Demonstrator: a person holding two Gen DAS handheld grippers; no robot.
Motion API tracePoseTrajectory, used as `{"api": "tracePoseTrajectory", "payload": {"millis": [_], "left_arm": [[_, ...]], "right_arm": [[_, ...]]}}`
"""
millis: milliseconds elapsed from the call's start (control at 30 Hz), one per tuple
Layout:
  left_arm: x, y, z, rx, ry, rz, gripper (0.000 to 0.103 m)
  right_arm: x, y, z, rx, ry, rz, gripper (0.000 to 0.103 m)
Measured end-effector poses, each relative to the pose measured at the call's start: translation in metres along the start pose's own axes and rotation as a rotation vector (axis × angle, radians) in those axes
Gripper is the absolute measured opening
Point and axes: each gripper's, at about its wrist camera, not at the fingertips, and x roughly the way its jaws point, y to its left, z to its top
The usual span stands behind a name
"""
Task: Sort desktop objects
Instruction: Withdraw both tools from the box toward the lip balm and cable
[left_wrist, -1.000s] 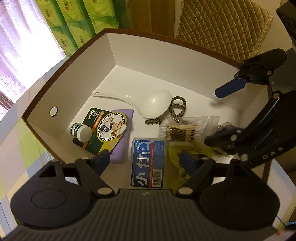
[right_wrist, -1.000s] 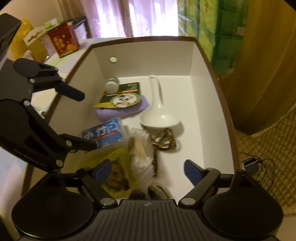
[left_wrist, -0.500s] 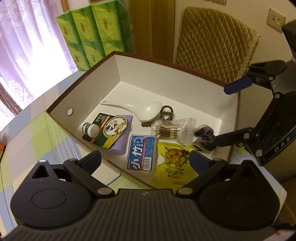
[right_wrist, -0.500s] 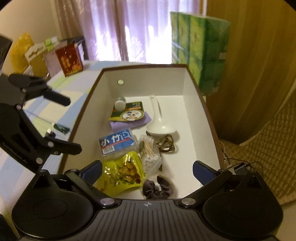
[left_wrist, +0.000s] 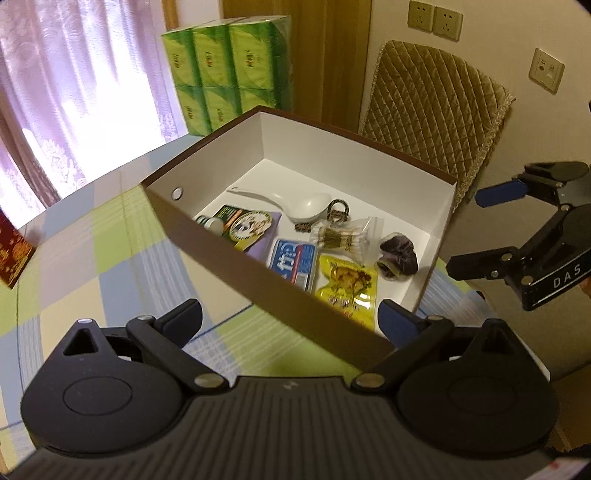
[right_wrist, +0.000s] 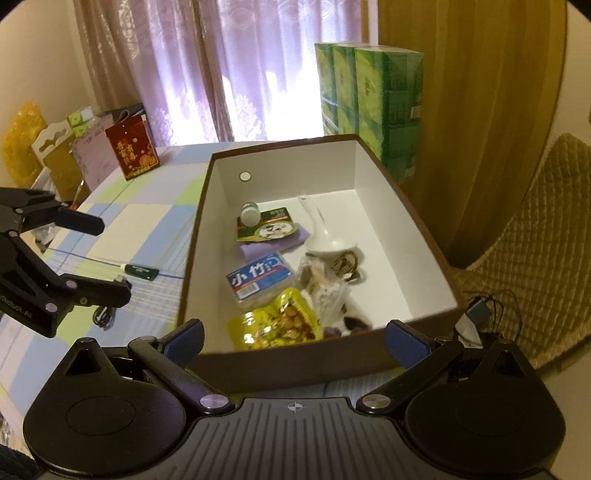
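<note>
A brown box with white inside (left_wrist: 236, 273) (right_wrist: 373, 173) stands on the checked table. It holds a white spoon (left_wrist: 295, 201) (right_wrist: 325, 236), a blue packet (left_wrist: 293, 258) (right_wrist: 258, 277), a yellow snack bag (left_wrist: 347, 284) (right_wrist: 277, 325), a cotton-swab bag (left_wrist: 343, 234), a dark scrunchie (left_wrist: 399, 256), a green card on a purple item (left_wrist: 247, 227) (right_wrist: 271, 230) and a small bottle (right_wrist: 251, 214). My left gripper (left_wrist: 291, 319) (right_wrist: 98, 256) is open and empty above the table beside the box. My right gripper (right_wrist: 295, 338) (left_wrist: 476, 230) is open and empty at the box's near end.
A green pen (right_wrist: 138, 271) and a dark cable (right_wrist: 105, 314) lie on the table left of the box. A red box (right_wrist: 131, 153) and bags (right_wrist: 22, 147) stand at the table's far side. Green tissue packs (left_wrist: 225, 66) and a quilted chair (left_wrist: 436, 114) stand behind.
Both grippers have pulled back and up, out of the box. Both stay open and empty. The objects in the box have not moved.
</note>
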Motion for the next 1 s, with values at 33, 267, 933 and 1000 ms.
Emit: {"api": "tracePoseTrajectory", "payload": {"millis": [33,267,933,1000], "left_arm": [[-0.004,0.001,-0.005,-0.004,0.001,0.000,0.100],[-0.027,0.010,-0.038,-0.025,0.017,-0.013,0.100],[-0.049,0.077,-0.113,-0.133,0.097,0.033,0.100],[-0.049,0.083,-0.117,-0.139,0.102,0.042,0.100]], "right_arm": [[-0.002,0.006,-0.003,0.004,0.001,-0.005,0.101],[-0.007,0.044,-0.020,0.038,0.017,-0.025,0.101],[0.037,0.136,-0.050,0.068,0.141,-0.006,0.101],[0.044,0.143,-0.051,0.065,0.150,0.001,0.101]]}}
